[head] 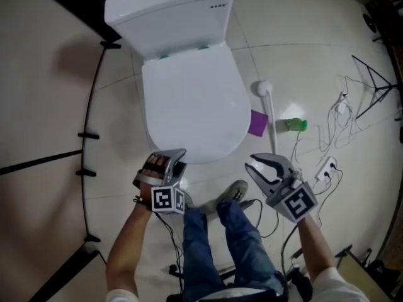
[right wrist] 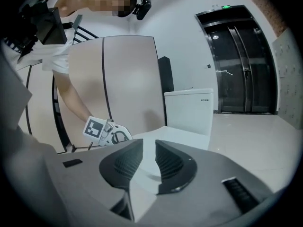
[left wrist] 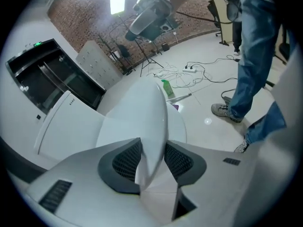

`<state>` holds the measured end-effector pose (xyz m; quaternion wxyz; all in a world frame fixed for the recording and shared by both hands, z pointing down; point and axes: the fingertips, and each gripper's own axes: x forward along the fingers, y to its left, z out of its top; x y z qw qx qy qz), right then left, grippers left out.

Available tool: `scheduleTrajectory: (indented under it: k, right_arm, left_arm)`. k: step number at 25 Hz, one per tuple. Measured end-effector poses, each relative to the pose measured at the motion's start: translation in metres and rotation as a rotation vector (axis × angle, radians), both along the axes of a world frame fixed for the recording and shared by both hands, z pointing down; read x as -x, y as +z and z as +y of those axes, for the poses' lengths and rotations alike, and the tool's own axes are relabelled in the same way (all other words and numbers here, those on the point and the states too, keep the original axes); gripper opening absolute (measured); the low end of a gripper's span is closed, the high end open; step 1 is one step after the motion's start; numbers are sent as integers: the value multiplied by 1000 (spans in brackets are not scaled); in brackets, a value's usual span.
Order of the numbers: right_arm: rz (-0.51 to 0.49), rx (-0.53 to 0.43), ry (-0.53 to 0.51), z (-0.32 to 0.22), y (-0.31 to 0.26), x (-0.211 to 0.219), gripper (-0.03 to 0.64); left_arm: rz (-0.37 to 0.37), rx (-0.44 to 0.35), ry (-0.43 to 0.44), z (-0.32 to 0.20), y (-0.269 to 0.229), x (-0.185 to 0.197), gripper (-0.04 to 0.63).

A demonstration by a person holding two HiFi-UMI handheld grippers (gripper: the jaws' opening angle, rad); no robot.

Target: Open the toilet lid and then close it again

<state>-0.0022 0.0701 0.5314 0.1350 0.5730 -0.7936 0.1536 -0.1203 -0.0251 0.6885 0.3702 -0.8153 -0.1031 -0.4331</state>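
- Toilet lid (head: pixel 192 99) lies flat and shut over the bowl. Its long axis runs from the hinge under the tank (head: pixel 169 11) down toward the person, so the rounded front edge is the near end.
- Left gripper (head: pixel 176 159) is at that front edge, a little left of the lid's midline. In the left gripper view its jaws stand apart with the thin lip of the lid between the pads. The pads do not look to be pressing on it, so I judge it not yet gripped.
- Hinge lies straight ahead of this gripper, on the far side. Once the jaws close on the lip, the lift would likely be an arc up and away toward the tank.
- Right gripper (head: pixel 255 163) hangs off to the right of the bowl, clear of the lid, its jaws a narrow gap apart with nothing in them. It is the farther of the two.
- Tiled floor (head: pixel 296 74) to the right holds a green bottle (head: pixel 293 124) and loose cables (head: pixel 334 115).
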Motion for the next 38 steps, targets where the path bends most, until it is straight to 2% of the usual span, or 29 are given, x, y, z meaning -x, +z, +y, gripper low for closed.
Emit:
scheduleTrajectory:
  k: [4, 7, 13, 15, 19, 21, 24, 27, 30, 32, 35, 38]
  right_arm:
    - [-15, -13, -9, -5, 16, 29, 84]
    - [-9, -3, -14, -5, 25, 42, 84]
    - [-5, 2, -6, -4, 38, 51, 84]
    - [-23, -1, 10, -4, 39, 53, 86]
    - [-12, -1, 4, -2, 33, 53, 86]
    - [7, -4, -1, -3, 25, 52, 86]
    - [41, -11, -3, -6, 8, 46, 86]
    - [90, -26, -5, -6, -28, 38, 86]
    - [115, -87, 35, -10, -83, 33, 86]
    - [123, -135, 73, -13, -124, 30, 86]
    - [136, -173, 137, -11, -178, 24, 86]
    - [108, -226, 229, -2, -227, 21, 86]
  left_arm:
    - [-7, 1, 30, 8, 40, 6, 173]
    - [-58, 131, -7, 15, 58, 7, 186]
    - [-179, 284, -94, 17, 98, 11, 196]
    - [-177, 331, -110, 17, 100, 11, 196]
    - [-125, 456, -170, 22, 87, 7, 196]
    - [-35, 518, -211, 24, 63, 3, 196]
    - [165, 629, -291, 27, -2, -2, 196]
    - [393, 779, -386, 24, -99, -3, 196]
    - [624, 937, -423, 9, -202, -3, 195]
    - [709, 962, -426, 1, -263, -1, 195]
    - [801, 943, -391, -2, -345, 3, 195]
    - [899, 975, -378, 7, -413, 16, 195]
